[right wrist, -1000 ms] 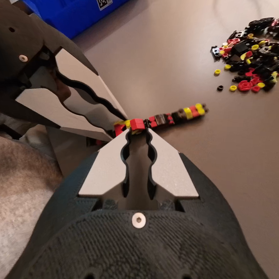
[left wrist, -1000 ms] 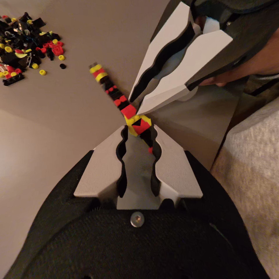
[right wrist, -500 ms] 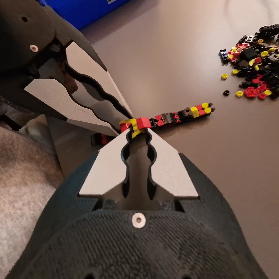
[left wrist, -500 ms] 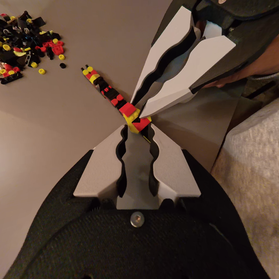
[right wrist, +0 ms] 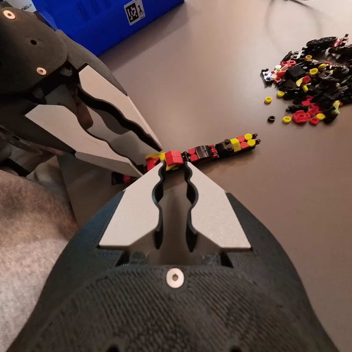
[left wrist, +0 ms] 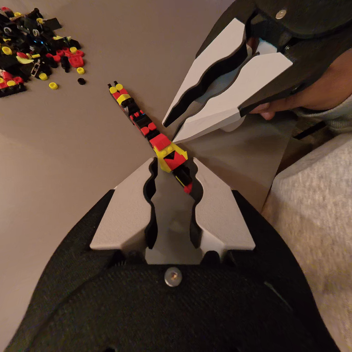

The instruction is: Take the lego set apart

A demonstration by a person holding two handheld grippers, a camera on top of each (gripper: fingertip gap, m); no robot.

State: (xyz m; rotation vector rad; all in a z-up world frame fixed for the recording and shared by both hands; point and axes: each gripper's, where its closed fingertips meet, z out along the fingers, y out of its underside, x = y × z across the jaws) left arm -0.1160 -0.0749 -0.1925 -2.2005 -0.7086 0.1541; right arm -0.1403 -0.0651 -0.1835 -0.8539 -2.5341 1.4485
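Note:
A long lego model (left wrist: 141, 122) of red, yellow and black bricks lies studs-up on the brown table, also in the right wrist view (right wrist: 209, 150). My left gripper (left wrist: 174, 159) is a little open around its yellow-and-red end, with a small gap at the right fingertip; it also shows in the right wrist view (right wrist: 152, 162). My right gripper (right wrist: 173, 165) is narrowly open and empty. Its tips rest against the model's side, either side of a red brick (right wrist: 173, 157). It also shows in the left wrist view (left wrist: 168, 132), beside that red brick (left wrist: 160, 142).
A pile of loose black, red and yellow pieces (left wrist: 34, 51) lies farther out on the table, also in the right wrist view (right wrist: 314, 85). A blue bin (right wrist: 95, 19) stands at the back. The table's edge and grey clothing (left wrist: 314, 219) are close to the model's near end.
The model has rolled studs-up and now lies flat on the table. My left jaws have widened a little. My right gripper has kept its narrow gap by the red brick.

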